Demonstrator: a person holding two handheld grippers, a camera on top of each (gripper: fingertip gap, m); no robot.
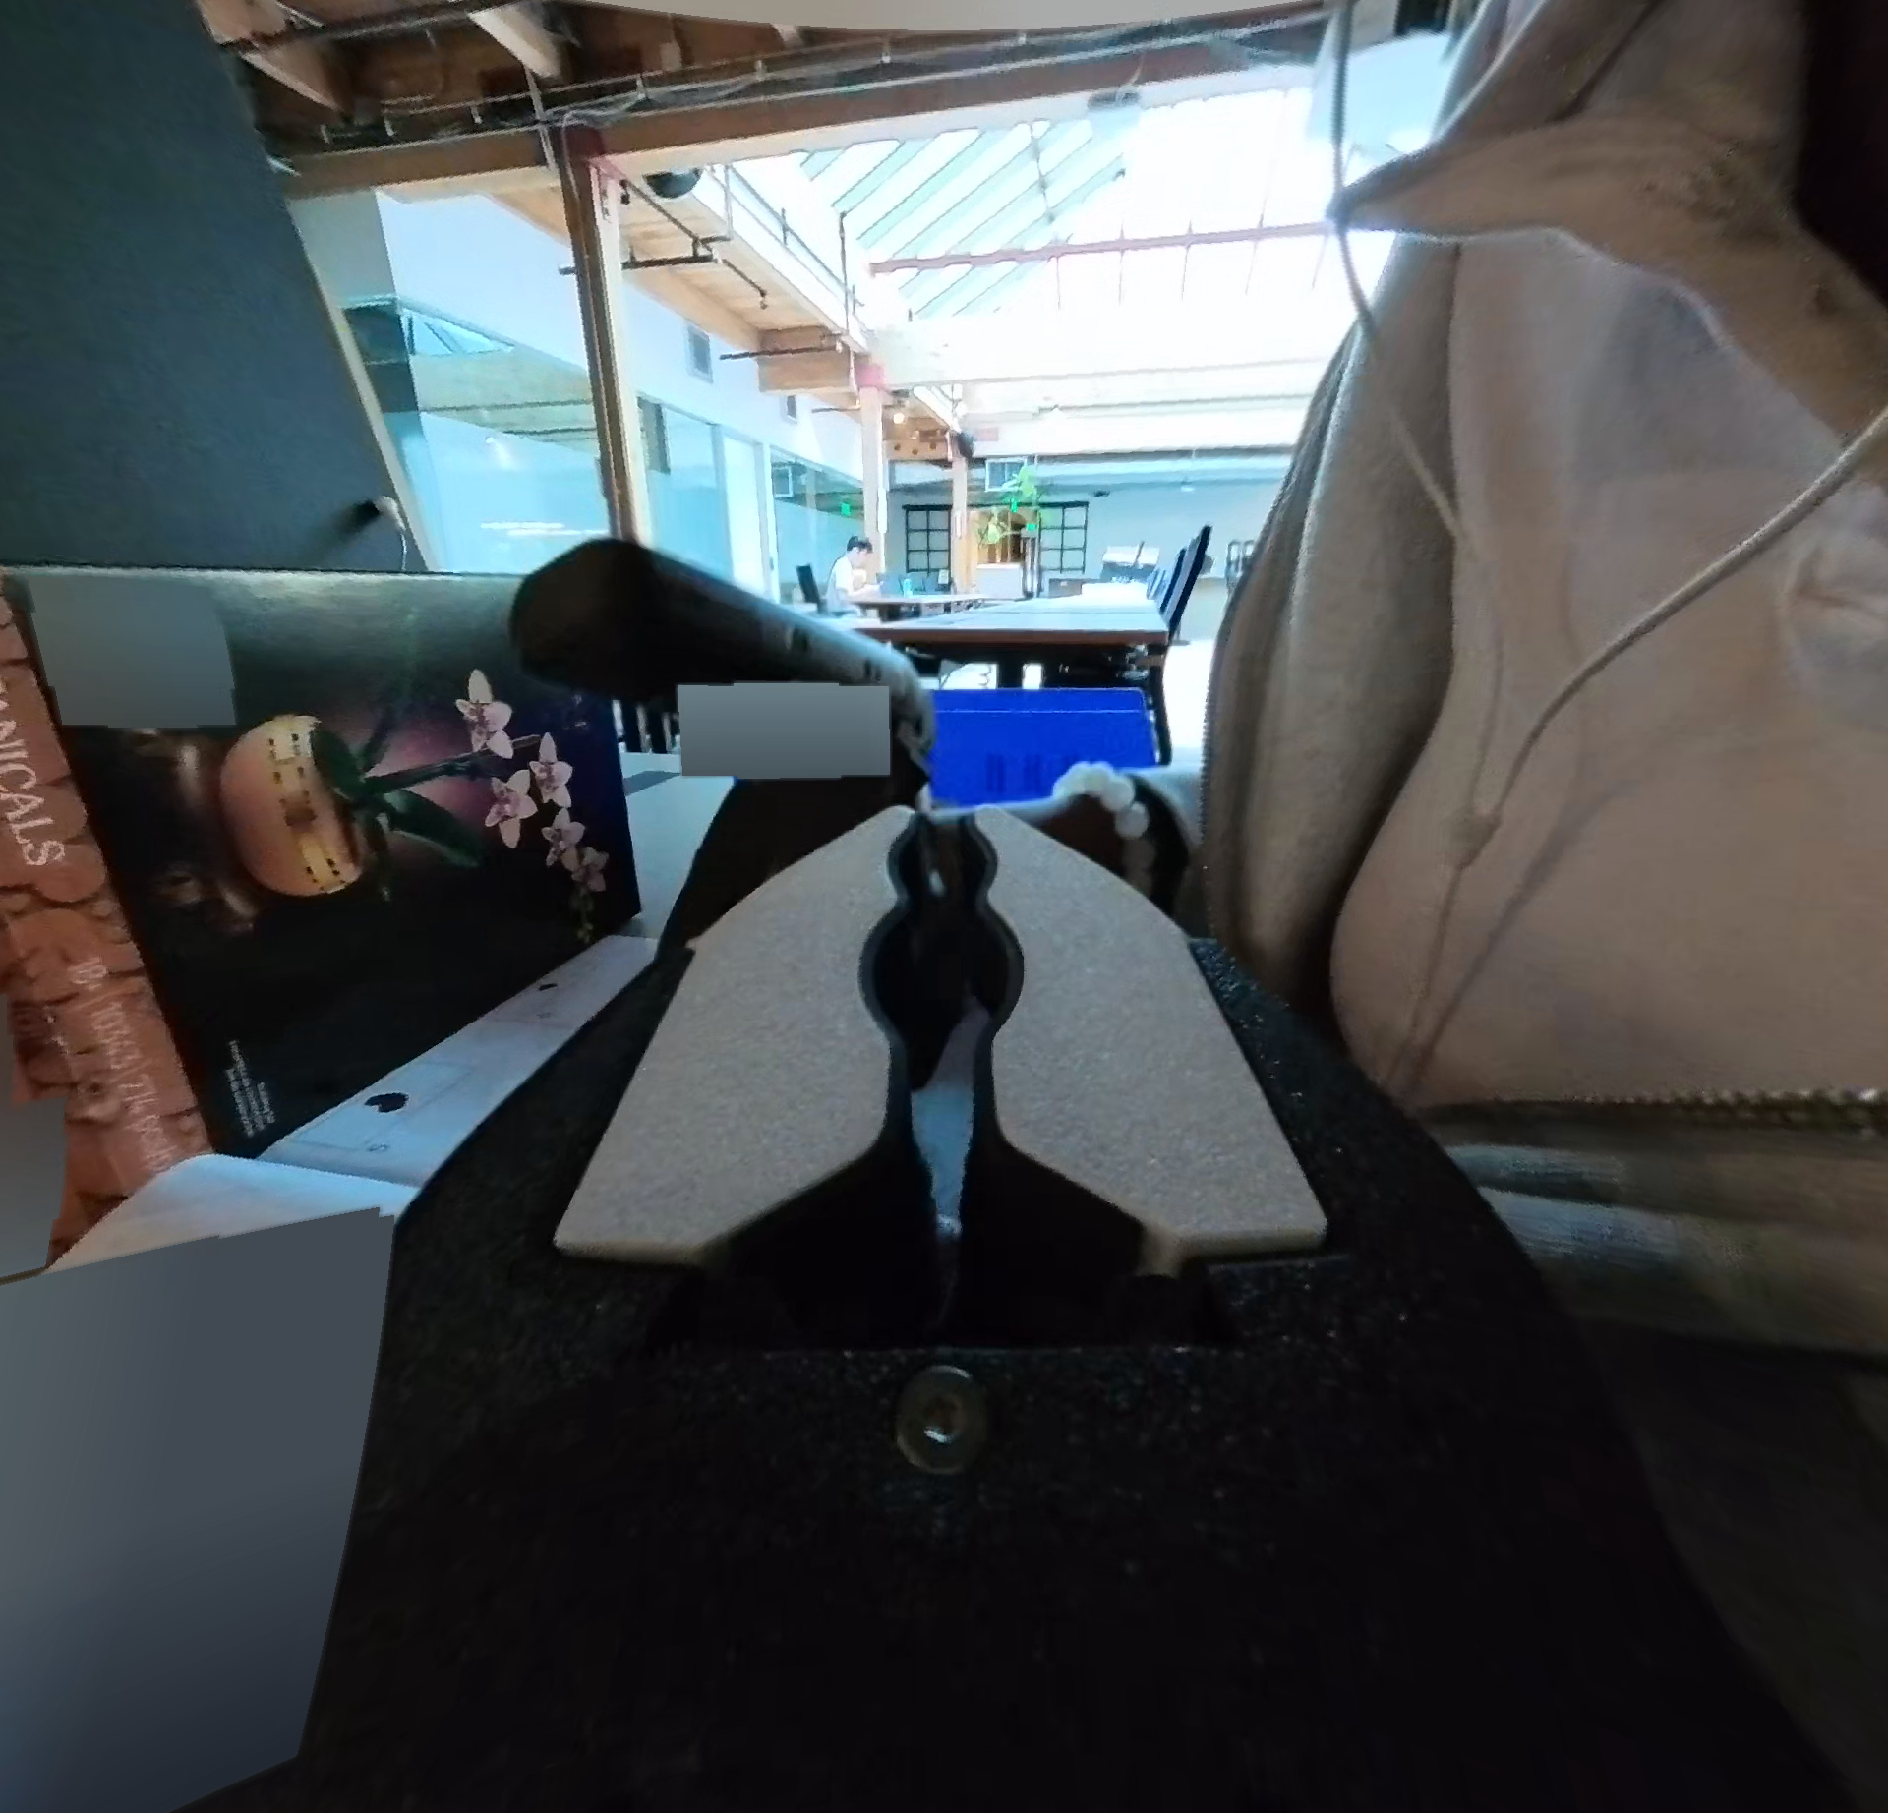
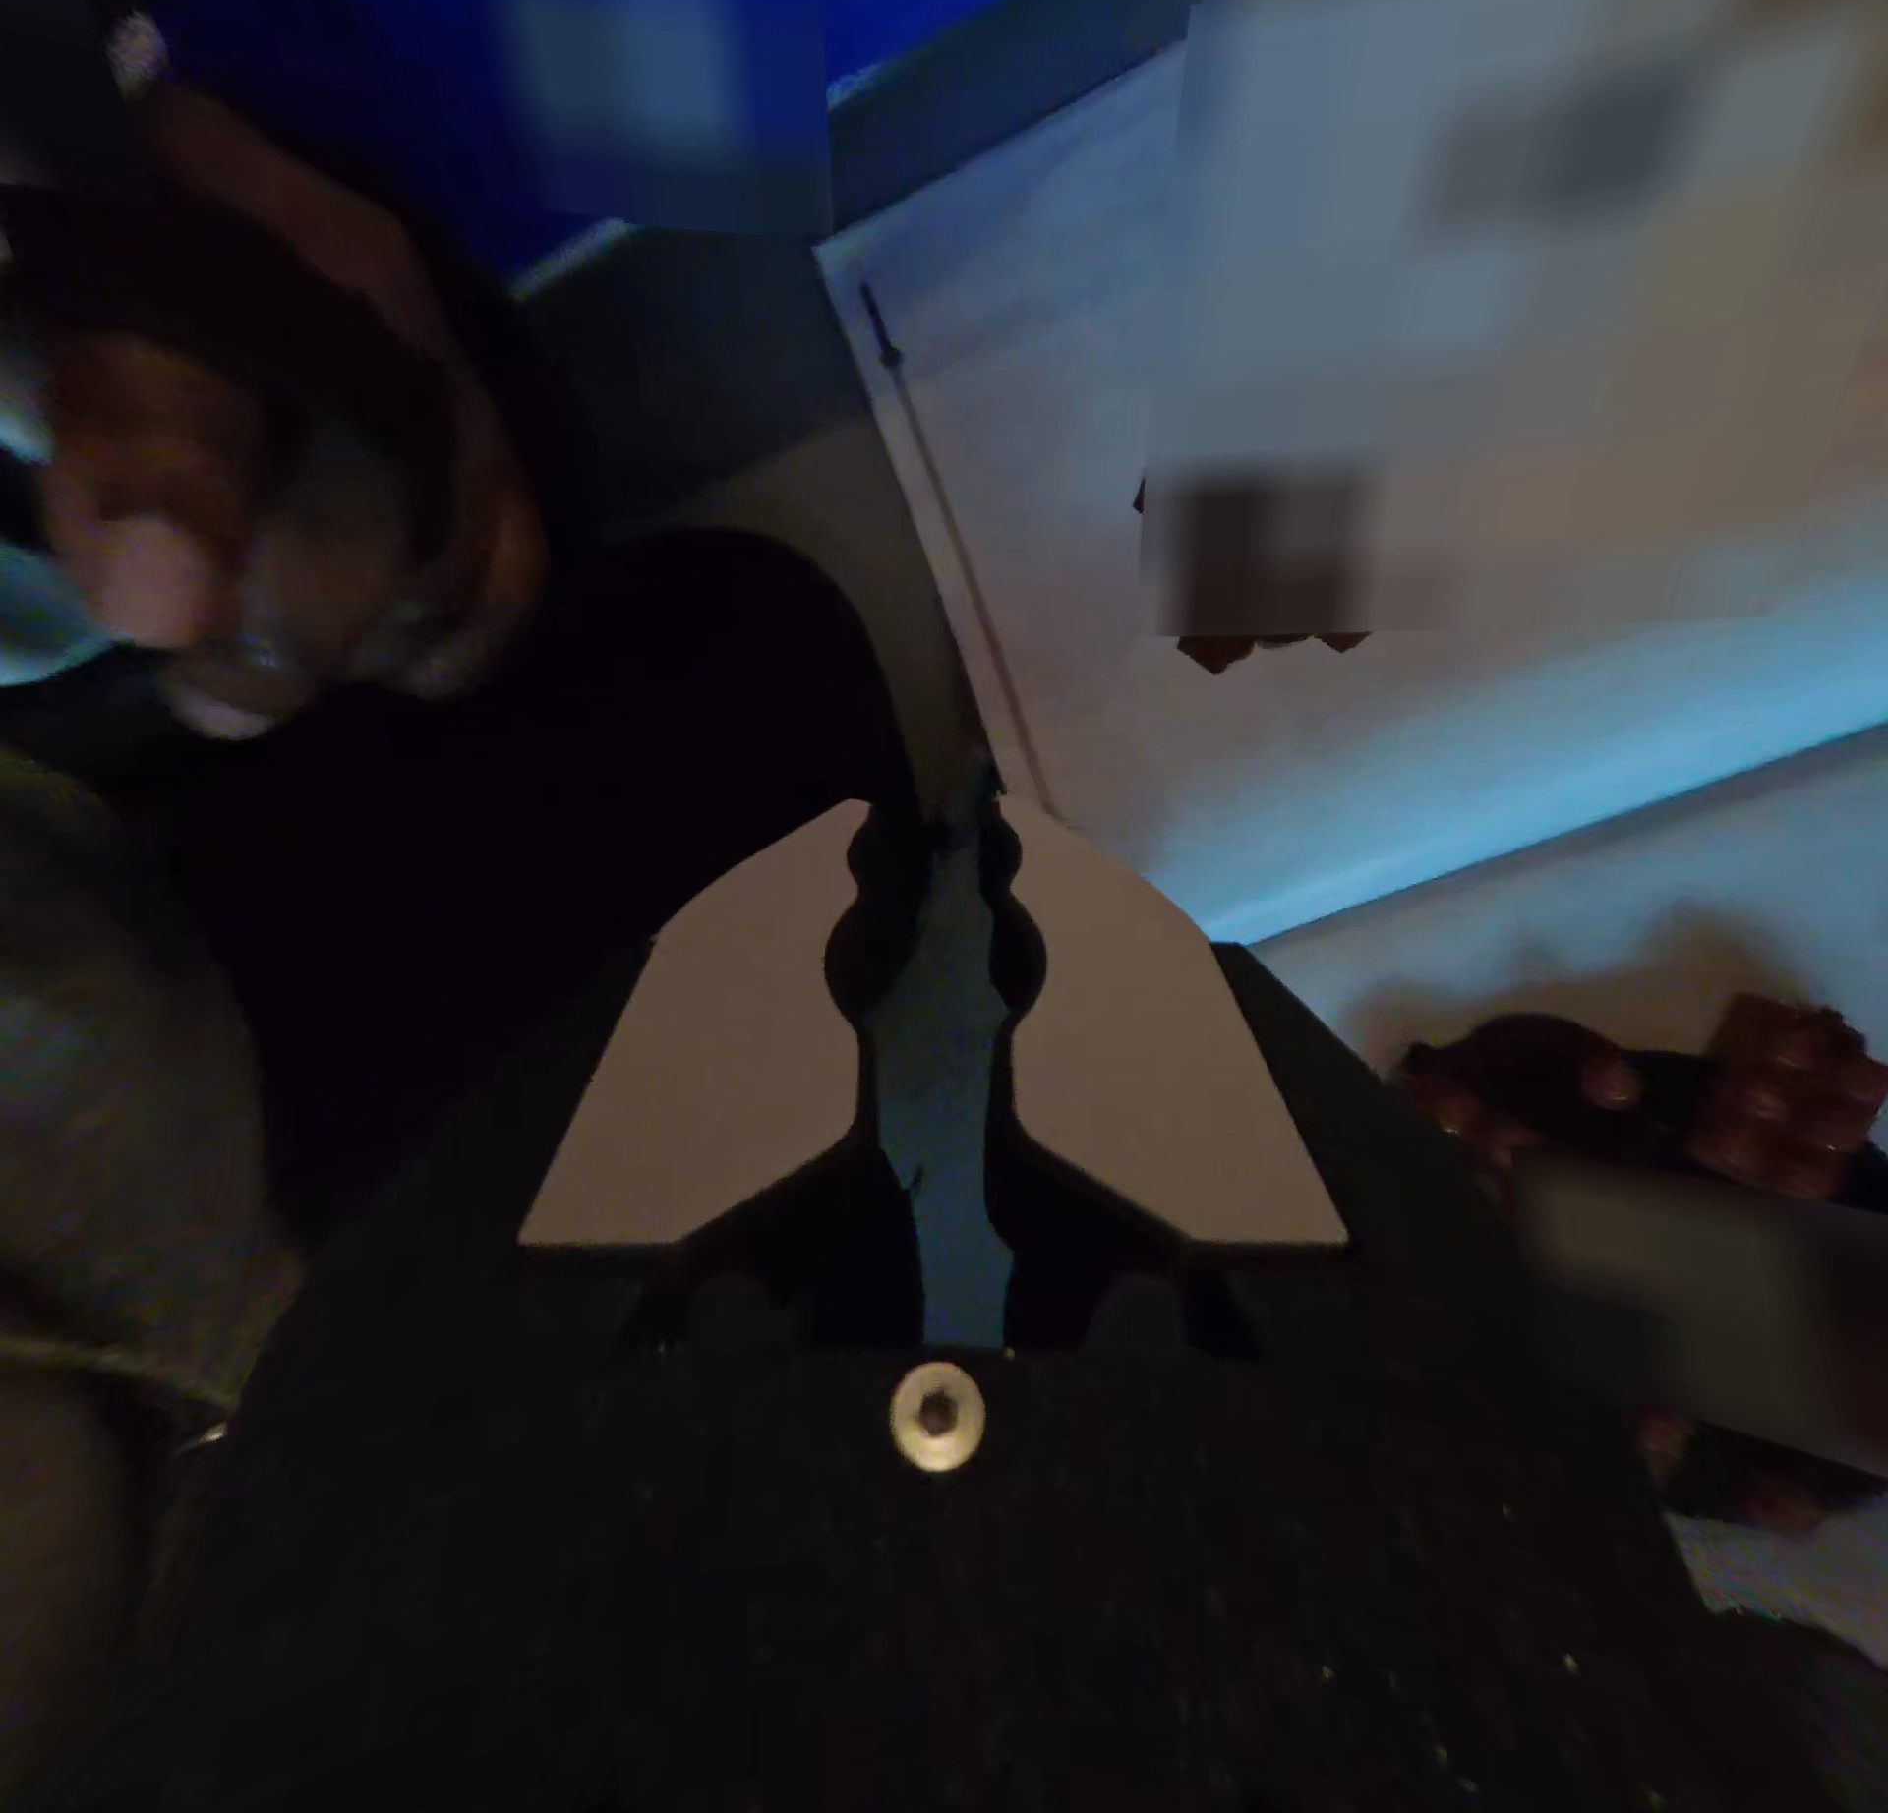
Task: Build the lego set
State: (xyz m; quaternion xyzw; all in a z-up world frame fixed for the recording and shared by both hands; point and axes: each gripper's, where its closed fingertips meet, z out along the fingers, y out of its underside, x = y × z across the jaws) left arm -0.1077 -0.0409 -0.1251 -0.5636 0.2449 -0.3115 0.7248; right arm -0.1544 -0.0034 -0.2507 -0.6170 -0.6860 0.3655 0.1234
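Note:
In the left wrist view my left gripper (image 1: 945, 824) has its tan fingers (image 1: 807, 947) only a narrow slit apart. Just beyond its tips is the black body and dark rounded handle (image 1: 705, 630) of the other gripper, and a hand with a white bead bracelet (image 1: 1124, 804). In the dim, blurred right wrist view my right gripper (image 2: 955, 824) is open, and a grey surface shows through the gap. Its tips are at the edge of a white sheet (image 2: 1328, 794). A blurred hand (image 2: 235, 538) on a black body (image 2: 531, 794) is to its left.
A dark box with an orchid picture (image 1: 388, 824) stands at the left. A blue bin (image 1: 1032, 742) is behind the grippers and also shows in the right wrist view (image 2: 409, 79). A person's beige hoodie (image 1: 1532, 742) fills the right. Brown studded brick pieces (image 2: 1798, 1100) lie at the right. Spacing between my two grippers at the tips: around 12 centimetres.

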